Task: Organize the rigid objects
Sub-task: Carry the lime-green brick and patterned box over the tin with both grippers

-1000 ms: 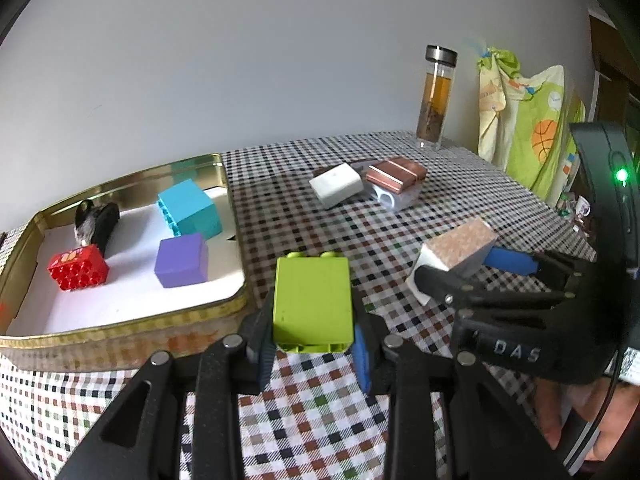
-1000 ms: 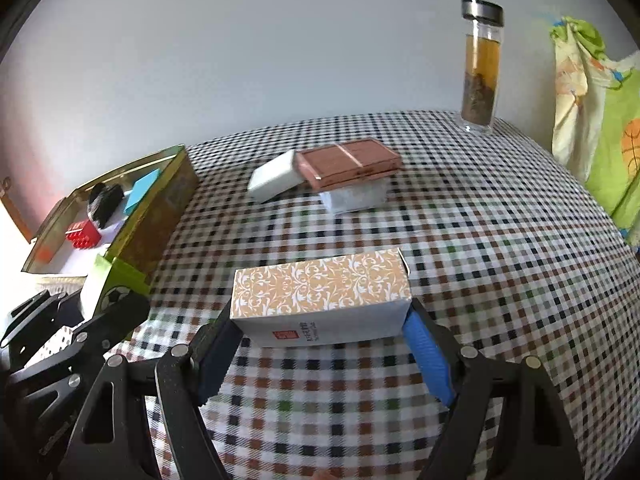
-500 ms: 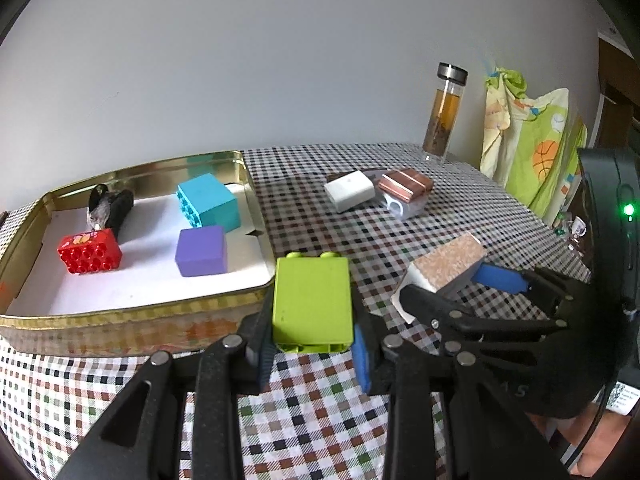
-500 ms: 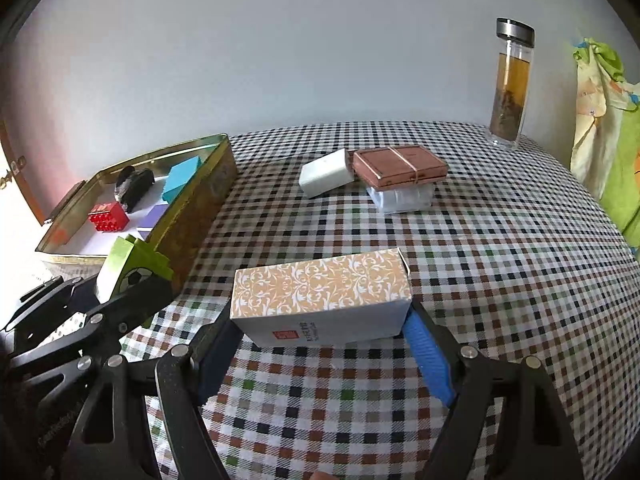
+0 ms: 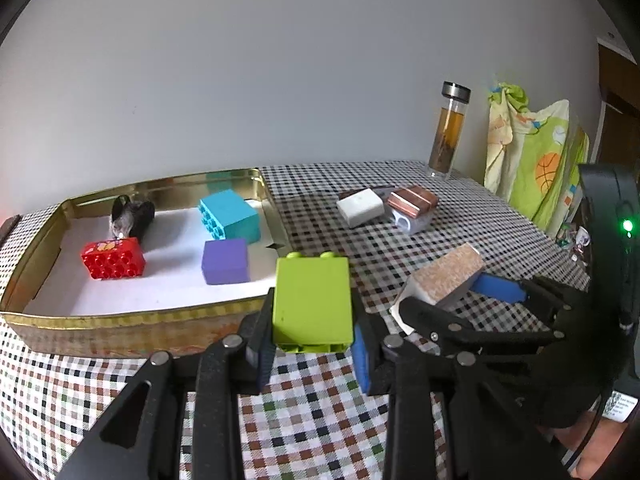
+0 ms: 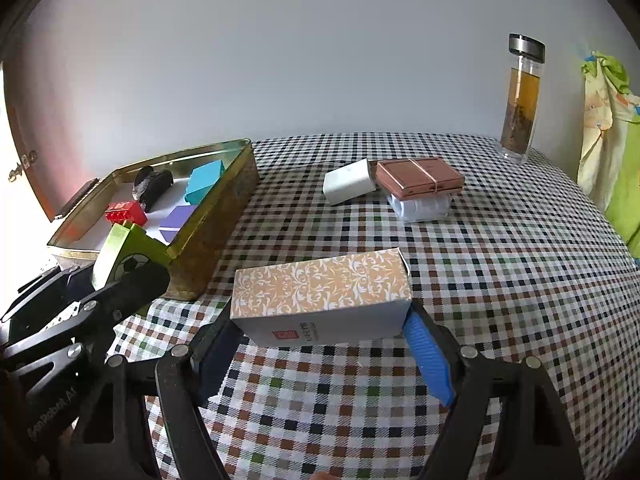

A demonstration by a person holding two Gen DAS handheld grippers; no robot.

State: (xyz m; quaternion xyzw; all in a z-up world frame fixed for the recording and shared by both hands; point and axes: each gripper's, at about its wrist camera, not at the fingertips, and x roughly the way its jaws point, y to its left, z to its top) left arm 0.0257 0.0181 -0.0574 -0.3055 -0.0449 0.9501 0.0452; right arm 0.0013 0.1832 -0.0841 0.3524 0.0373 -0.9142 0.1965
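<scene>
At the lower centre of the left wrist view, the left gripper (image 5: pixel 312 344) is clamped on a green block (image 5: pixel 311 300), just in front of the gold tin (image 5: pixel 120 330). At the lower centre of the right wrist view, the right gripper (image 6: pixel 320 344) grips a patterned box (image 6: pixel 320 300) above the checked tablecloth (image 6: pixel 500 280).

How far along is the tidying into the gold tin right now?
Done: red brick, teal block, purple block and a dark object lie in the tin. In hand: green brick left, patterned box right. Left: white box, copper case.
</scene>
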